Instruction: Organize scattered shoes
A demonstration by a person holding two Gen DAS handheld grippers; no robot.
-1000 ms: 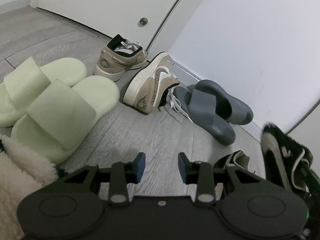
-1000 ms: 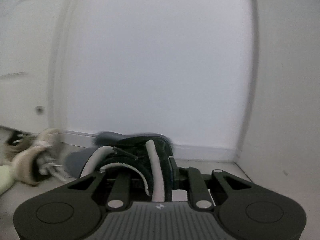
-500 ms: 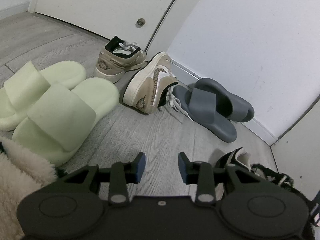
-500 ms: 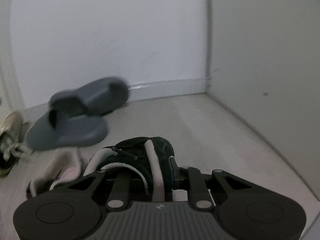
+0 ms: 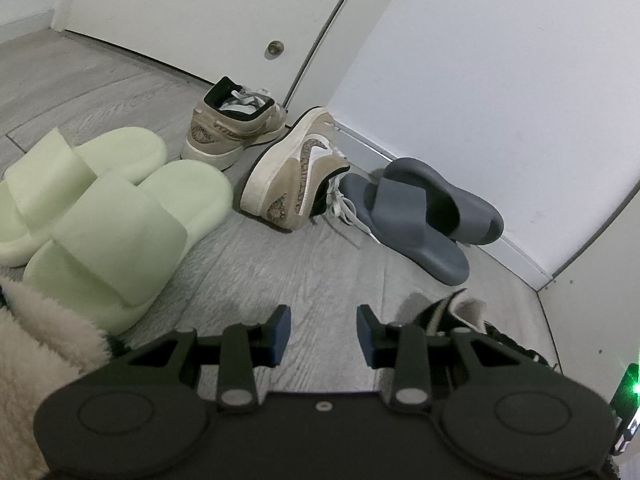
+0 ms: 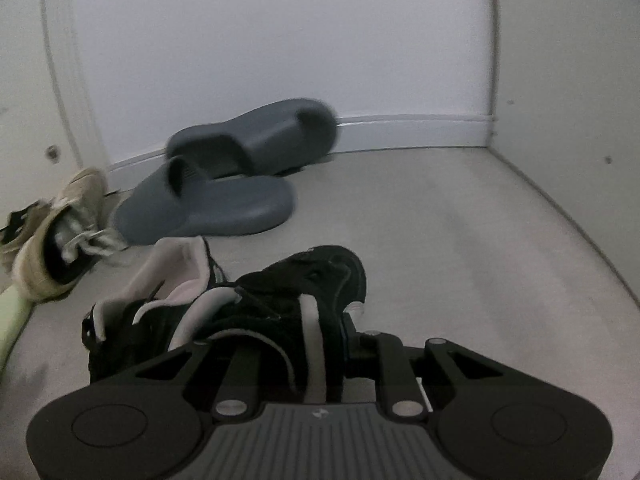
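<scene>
floor [image 5: 280, 272]: grey wood-look planks, carrying all the shoes; corner of the white walls [image 6: 491, 136] now sitting close ahead of the right camera.
green slides [image 5: 120, 216]: pair lying side by side at left, touching each other, staying put.
grey slides [image 5: 416, 208]: pair overlapping by the baseboard, not moving.
tan sneakers [image 5: 296, 176]: one tipped on its side with laces trailing just beside the grey slides, the other upright near the door [image 5: 180, 12].
black sneaker [image 6: 280, 312]: being held by the right hand-held gripper [image 6: 320, 356], clamped on its collar; a second later than when it was up against the wall view, it is coming down low over the floor toward the corner.
second black sneaker [image 6: 160, 300]: sitting just left of the held one, touching or nearly so.
left hand-held gripper [image 5: 320, 332]: fingers apart, holding nothing, hovering over bare floor.
change: held shoe is dropping in beside its mate.
meaning: looks like the black pair is getting matched up near the corner; release not yet done; tan pair is seemingly still needing straightening.
</scene>
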